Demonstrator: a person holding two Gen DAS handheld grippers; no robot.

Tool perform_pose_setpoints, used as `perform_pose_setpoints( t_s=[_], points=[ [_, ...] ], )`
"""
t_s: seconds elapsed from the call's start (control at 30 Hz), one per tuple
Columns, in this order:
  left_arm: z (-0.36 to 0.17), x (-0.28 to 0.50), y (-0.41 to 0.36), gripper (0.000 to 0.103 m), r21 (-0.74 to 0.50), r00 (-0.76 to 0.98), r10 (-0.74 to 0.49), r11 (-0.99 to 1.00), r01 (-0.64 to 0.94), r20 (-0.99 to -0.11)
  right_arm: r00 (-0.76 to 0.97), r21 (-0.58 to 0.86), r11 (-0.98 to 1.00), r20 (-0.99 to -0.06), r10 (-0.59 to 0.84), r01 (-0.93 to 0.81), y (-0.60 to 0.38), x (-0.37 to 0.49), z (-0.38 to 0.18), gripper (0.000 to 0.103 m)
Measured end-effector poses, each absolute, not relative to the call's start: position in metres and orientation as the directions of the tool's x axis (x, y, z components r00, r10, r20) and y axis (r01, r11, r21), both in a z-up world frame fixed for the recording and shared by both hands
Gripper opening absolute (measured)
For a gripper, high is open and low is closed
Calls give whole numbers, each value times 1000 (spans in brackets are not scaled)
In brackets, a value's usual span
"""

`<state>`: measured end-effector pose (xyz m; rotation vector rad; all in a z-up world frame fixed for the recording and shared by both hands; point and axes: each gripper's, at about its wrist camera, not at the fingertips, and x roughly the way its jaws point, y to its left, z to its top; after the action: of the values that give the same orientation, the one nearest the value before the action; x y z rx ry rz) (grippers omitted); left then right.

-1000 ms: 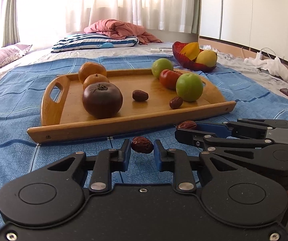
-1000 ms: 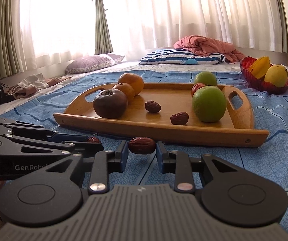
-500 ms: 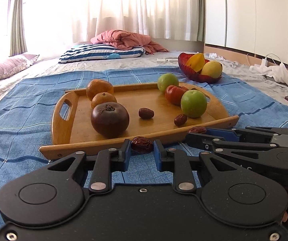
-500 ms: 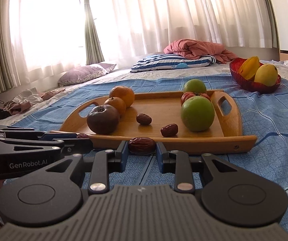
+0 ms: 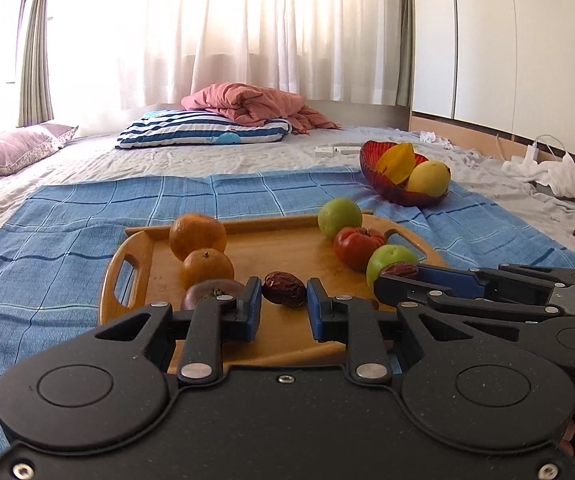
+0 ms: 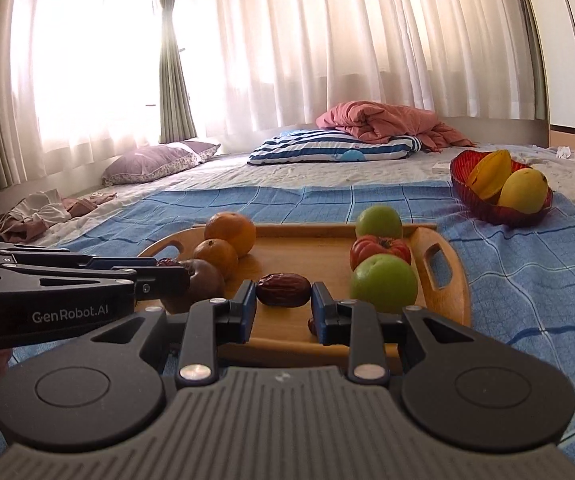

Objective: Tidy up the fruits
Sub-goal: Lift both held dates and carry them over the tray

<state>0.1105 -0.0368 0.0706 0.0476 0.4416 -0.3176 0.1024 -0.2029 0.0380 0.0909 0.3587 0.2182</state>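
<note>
My left gripper [image 5: 283, 306] is shut on a brown date [image 5: 284, 289], held above the near part of the wooden tray [image 5: 127, 260]. My right gripper [image 6: 283, 306] is shut on another date [image 6: 283, 289], also above the tray [image 6: 447, 264]. Each gripper shows in the other's view: the right one [image 5: 397, 274] with its date, the left one [image 6: 169, 266] with its date. On the tray lie two oranges [image 5: 197, 236], a dark round fruit [image 5: 211, 292], two green apples [image 6: 383, 284] and a red tomato [image 6: 381, 250].
A red bowl [image 5: 399, 196] with yellow fruit stands at the back right on the blue checked cloth [image 5: 47, 240]. A striped pillow [image 5: 203, 132] and a pink blanket [image 5: 255, 104] lie behind. White cloth and cables [image 5: 555, 172] lie at the right.
Both grippers have lifted with their dates from the cloth in front of the tray and moved forward over the tray's near part.
</note>
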Motion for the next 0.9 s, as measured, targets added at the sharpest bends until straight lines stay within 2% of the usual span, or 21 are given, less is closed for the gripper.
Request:
perform_pose_setpoints(
  t_s=[0.27,0.5,0.9],
  points=[
    [88,151,-43,23,-56,839,-317,943,327,-442,914,123,977,-351,205,-171,-210,132,62,34],
    [94,190,-46,23,-95,826,-306,950,298,-474,886,210,966,-404,228,-153,-225,171,76,34],
    [81,252,-52,23,-126,772,-273,961,246,-574,797,282,951,-543,265,-124,-235,236,78,34]
  ],
)
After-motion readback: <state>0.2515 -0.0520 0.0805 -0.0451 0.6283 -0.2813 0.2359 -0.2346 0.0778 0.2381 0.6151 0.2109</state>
